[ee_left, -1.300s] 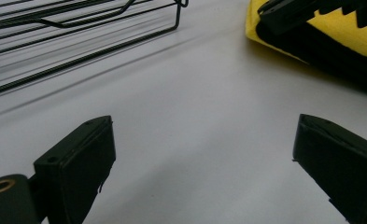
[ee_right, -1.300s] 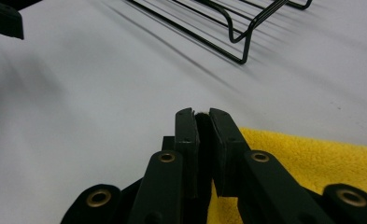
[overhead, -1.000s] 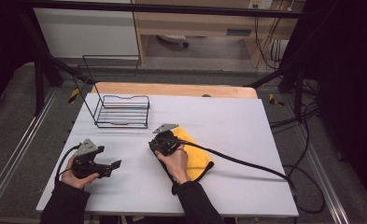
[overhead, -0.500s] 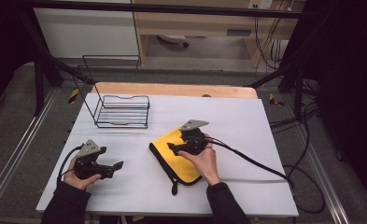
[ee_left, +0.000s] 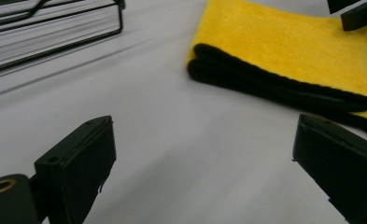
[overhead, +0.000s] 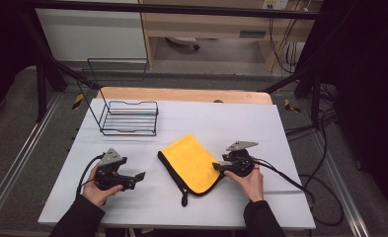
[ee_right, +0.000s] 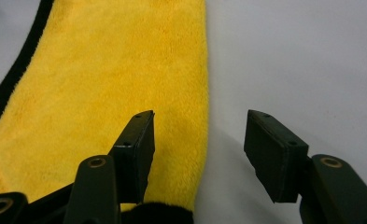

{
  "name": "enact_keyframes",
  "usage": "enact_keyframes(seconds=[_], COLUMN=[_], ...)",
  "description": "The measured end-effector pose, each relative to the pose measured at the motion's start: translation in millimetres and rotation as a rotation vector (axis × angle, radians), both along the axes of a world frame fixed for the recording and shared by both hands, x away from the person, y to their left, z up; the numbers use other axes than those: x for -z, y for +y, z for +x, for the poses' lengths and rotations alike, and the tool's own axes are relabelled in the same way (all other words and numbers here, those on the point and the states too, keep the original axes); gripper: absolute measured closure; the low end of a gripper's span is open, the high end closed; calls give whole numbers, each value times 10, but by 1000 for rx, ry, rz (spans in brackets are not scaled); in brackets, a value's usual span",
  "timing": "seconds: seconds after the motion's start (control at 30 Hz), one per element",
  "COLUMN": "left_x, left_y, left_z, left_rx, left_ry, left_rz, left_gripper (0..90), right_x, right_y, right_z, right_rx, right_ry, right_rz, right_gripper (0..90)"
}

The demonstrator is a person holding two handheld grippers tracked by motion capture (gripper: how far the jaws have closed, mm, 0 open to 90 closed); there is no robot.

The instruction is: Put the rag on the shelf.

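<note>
A yellow cloth [overhead: 191, 163] with a black border lies folded at the middle of the white table [overhead: 280, 128]. My right gripper [overhead: 216, 167] lies at its right edge and points left. In the right gripper view its jaws [ee_right: 200, 121] are open; they have just been closing. One jaw is over the cloth [ee_right: 102, 84], the other over bare table, and neither pad presses on anything. My left gripper [overhead: 138, 177] is left of the cloth and points at it. Its jaws [ee_left: 204, 128] stand wide open over bare table, short of the cloth [ee_left: 288, 60].
A black wire basket [overhead: 130, 117] stands at the back left of the table, also in the left gripper view [ee_left: 50, 28]. A wooden board [overhead: 181, 94] runs along the far edge. The right gripper's cable [overhead: 290, 180] trails off to the right.
The right gripper has moved right, from above the cloth to its right edge, with its jaws now apart. The left gripper has shifted a little right toward the cloth.
</note>
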State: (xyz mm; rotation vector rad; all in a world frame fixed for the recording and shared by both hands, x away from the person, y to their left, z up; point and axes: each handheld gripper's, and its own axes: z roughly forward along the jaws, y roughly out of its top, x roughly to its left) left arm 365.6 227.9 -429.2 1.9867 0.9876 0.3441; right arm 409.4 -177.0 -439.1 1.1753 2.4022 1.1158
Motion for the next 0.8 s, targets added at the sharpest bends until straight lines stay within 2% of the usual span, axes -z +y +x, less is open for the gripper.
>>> enact_keyframes(seconds=[0.07, 0.1, 0.27, 0.37, 0.4, 0.43, 0.47, 0.5, 0.53, 0.6, 0.7, 0.8], left_x=[-4, -9, 3, 20, 20, 22, 22, 18, 18, 3, 6, 28], left_y=[-65, -211, -613, -843, -843, -989, -989, -1104, -1104, -1283, -1382, -1489], left_z=[-11, -40, -117, -158, -158, -184, -184, -203, -203, -222, -225, -226], left_rx=[4, 17, 86, 132, 132, 158, 158, 181, 181, 214, 228, 241], left_ry=[5, 11, 12, 9, 9, -7, -7, -9, -9, -1, 11, 50], left_rz=[-4, 3, 51, 82, 82, 124, 124, 140, 140, 131, 128, 121], left_gripper=[76, 89, 138, 157, 164, 168, 176, 185, 191, 222, 293, 366], right_x=[24, 36, 30, 42, 45, 46, 45, 43, 41, 35, 34, 53], right_y=[-37, -53, -72, -65, -63, -60, -60, -62, -61, -65, -66, -52], right_z=[-28, -40, -83, -98, -102, -106, -109, -112, -118, -131, -132, -124], right_rx=[0, -2, -1, -2, -5, -4, -3, -4, -2, -5, -3, -1], right_ry=[10, 11, 21, 24, 26, 26, 25, 26, 29, 28, 33, 46], right_rz=[-2, 6, 26, 24, 25, 25, 27, 28, 29, 29, 29, 30], right_gripper=[450, 458, 479, 480, 480, 480, 480, 481, 481, 486, 488, 508])
